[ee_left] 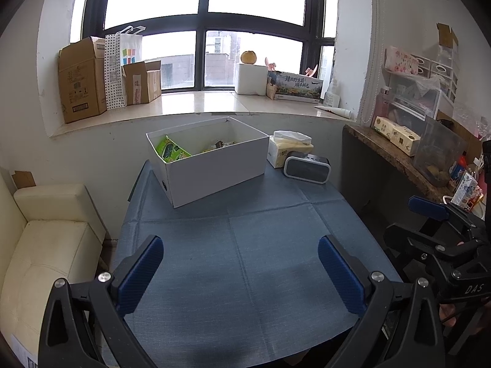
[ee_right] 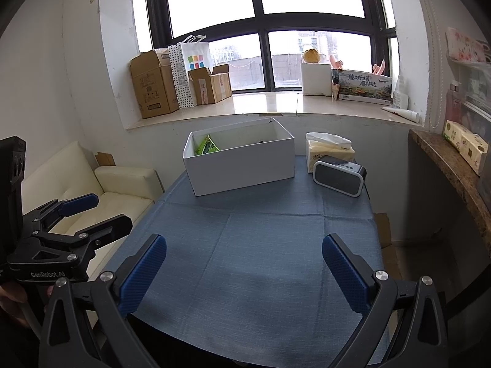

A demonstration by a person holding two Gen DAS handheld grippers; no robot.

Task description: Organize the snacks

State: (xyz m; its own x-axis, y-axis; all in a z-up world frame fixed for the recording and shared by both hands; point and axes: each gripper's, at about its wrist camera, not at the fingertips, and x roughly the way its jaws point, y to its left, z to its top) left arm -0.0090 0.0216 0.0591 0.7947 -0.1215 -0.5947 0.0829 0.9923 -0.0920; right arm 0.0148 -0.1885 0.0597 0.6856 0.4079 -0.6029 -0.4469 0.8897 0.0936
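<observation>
A white open box (ee_left: 214, 168) (ee_right: 245, 165) stands at the far end of the blue-clothed table (ee_left: 239, 260) (ee_right: 245, 260). Inside it a green snack packet (ee_left: 170, 151) (ee_right: 207, 146) leans at the left, and more wrapped snacks (ee_left: 219, 145) lie further right. My left gripper (ee_left: 241, 271) hovers open over the near part of the table, nothing between its fingers. My right gripper (ee_right: 244, 271) is open too, likewise holding nothing. Each gripper shows at the edge of the other's view: the right one (ee_left: 435, 214), the left one (ee_right: 79, 211).
A tissue pack (ee_left: 288, 151) (ee_right: 328, 150) and a small grey speaker (ee_left: 307, 168) (ee_right: 339, 174) sit right of the box. A cream sofa (ee_left: 46, 245) (ee_right: 92, 184) stands left of the table, a cluttered counter (ee_left: 399, 153) on the right. Cardboard boxes (ee_left: 83, 79) fill the windowsill.
</observation>
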